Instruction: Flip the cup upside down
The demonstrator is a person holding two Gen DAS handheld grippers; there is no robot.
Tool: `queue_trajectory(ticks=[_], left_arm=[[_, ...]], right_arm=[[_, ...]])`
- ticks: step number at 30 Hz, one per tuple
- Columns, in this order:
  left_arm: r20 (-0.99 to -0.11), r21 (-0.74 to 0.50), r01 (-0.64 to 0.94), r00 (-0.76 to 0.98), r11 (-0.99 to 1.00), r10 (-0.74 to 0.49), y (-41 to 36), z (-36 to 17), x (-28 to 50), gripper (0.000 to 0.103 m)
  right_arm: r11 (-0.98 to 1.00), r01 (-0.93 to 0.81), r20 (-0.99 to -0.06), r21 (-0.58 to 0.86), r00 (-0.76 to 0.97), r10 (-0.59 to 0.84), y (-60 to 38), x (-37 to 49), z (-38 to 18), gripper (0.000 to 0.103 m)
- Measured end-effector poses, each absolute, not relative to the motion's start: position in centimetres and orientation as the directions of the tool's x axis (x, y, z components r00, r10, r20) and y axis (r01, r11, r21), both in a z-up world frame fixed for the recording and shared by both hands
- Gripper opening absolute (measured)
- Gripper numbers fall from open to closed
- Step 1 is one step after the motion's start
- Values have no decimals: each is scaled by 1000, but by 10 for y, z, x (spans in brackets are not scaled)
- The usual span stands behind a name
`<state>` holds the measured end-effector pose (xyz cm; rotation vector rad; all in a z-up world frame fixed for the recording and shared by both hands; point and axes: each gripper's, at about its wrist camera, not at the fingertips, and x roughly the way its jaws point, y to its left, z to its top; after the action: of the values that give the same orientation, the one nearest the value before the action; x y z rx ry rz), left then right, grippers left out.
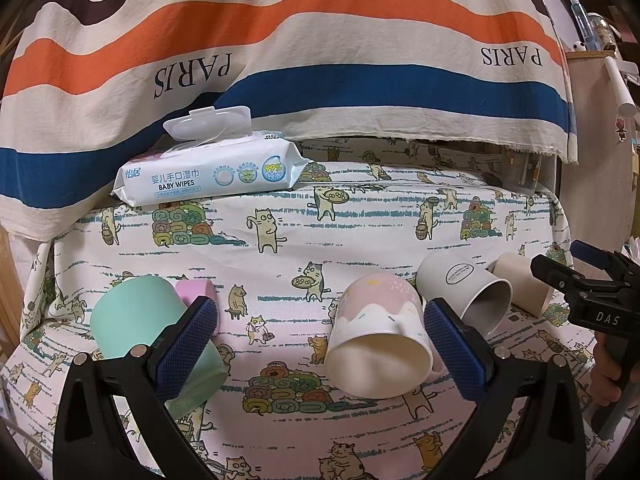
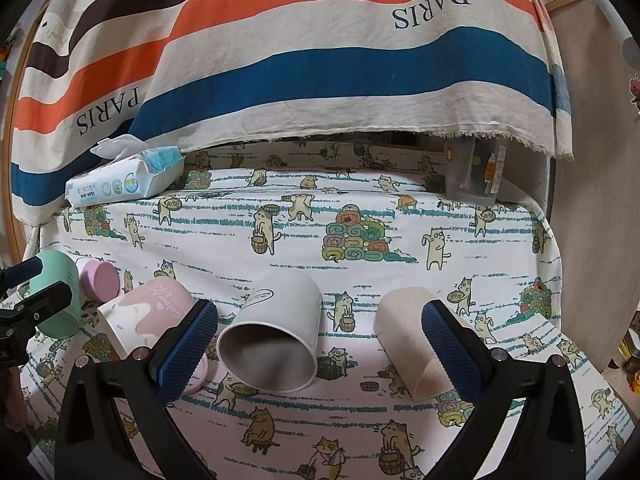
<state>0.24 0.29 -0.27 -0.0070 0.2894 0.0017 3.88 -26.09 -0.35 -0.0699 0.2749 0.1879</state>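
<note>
Several cups lie on their sides on the cat-print cloth, mouths toward me. In the left wrist view: a mint cup, a small lilac cup, a pink-and-white mug, a white cup and a beige cup. My left gripper is open, its right pad beside the pink mug and its left pad over the mint cup. In the right wrist view my right gripper is open, with the white cup between its fingers. The beige cup lies behind its right pad. The pink mug lies at its left.
A baby wipes pack with its lid open lies at the back left. A striped PARIS cloth hangs behind. A clear container stands at the back right. The right gripper also shows in the left wrist view.
</note>
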Motion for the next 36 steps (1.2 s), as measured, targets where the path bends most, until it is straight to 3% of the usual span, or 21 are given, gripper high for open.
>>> queue_trajectory(ticks=[36], left_arm=[[-310,5,40,950,999,-37,-1,0,6,103]], right_arm=[[985,-165,-274,-47,950,146,-266,40,-3,103]])
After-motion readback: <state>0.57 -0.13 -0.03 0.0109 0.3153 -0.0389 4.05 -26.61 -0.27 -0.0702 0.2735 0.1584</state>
